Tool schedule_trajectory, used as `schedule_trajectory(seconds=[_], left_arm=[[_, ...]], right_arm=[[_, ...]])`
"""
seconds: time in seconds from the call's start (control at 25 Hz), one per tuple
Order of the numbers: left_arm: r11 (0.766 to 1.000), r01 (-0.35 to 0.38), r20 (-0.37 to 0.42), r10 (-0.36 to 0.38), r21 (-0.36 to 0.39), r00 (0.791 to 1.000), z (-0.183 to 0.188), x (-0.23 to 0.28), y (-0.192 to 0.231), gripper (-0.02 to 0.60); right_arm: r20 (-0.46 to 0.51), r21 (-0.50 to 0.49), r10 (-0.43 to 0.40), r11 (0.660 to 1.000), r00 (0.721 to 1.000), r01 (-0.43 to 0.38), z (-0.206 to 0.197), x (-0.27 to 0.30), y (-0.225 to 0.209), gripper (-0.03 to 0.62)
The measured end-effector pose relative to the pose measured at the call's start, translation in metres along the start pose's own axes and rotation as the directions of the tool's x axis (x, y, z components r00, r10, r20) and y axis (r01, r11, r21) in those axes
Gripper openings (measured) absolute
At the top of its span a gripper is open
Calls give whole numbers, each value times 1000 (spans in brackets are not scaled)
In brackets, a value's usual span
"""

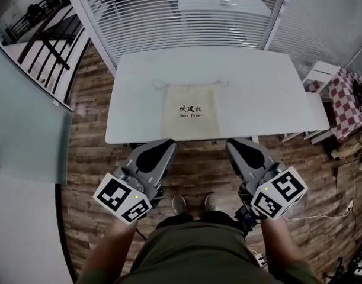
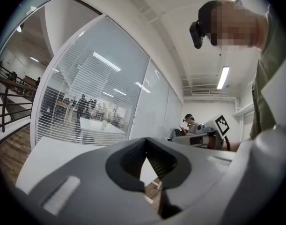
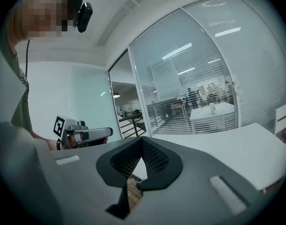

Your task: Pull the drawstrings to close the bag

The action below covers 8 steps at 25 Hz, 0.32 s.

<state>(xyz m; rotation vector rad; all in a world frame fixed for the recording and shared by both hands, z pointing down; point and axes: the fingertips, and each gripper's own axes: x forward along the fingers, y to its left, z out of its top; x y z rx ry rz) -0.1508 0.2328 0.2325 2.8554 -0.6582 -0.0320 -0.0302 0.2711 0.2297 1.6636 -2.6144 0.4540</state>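
Observation:
A cream drawstring bag [image 1: 191, 112] with dark print lies flat on the white table [image 1: 258, 87], its mouth at the far side. Thin drawstrings [image 1: 159, 83] trail out from both top corners. My left gripper [image 1: 159, 147] and my right gripper [image 1: 239, 147] hover side by side in front of the table's near edge, short of the bag. Both are shut with nothing between their jaws. In the left gripper view the closed jaws [image 2: 146, 146] point level at the table [image 2: 49, 153]; the right gripper view shows its closed jaws [image 3: 142, 146] the same way.
The table stands against a glass wall with blinds [image 1: 169, 16]. A chair with a red checked cloth [image 1: 345, 99] is at the right, and a glass partition [image 1: 21, 111] at the left. Wooden floor [image 1: 192, 170] lies under me. Another person sits far off in the left gripper view.

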Motion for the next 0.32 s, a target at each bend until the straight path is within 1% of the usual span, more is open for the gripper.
schedule_trajectory(seconds=[0.12,0.32], left_arm=[[1000,2,-3,-2,13,1000,4,11,2,2],[1000,9,-18,-9,6,1000,-10,24,0,2]], right_arm=[[9,-11,3,1000,1000,-3,10,5,-11,9],[11,-24,0,1000,1000,1,8,4,-30,9]])
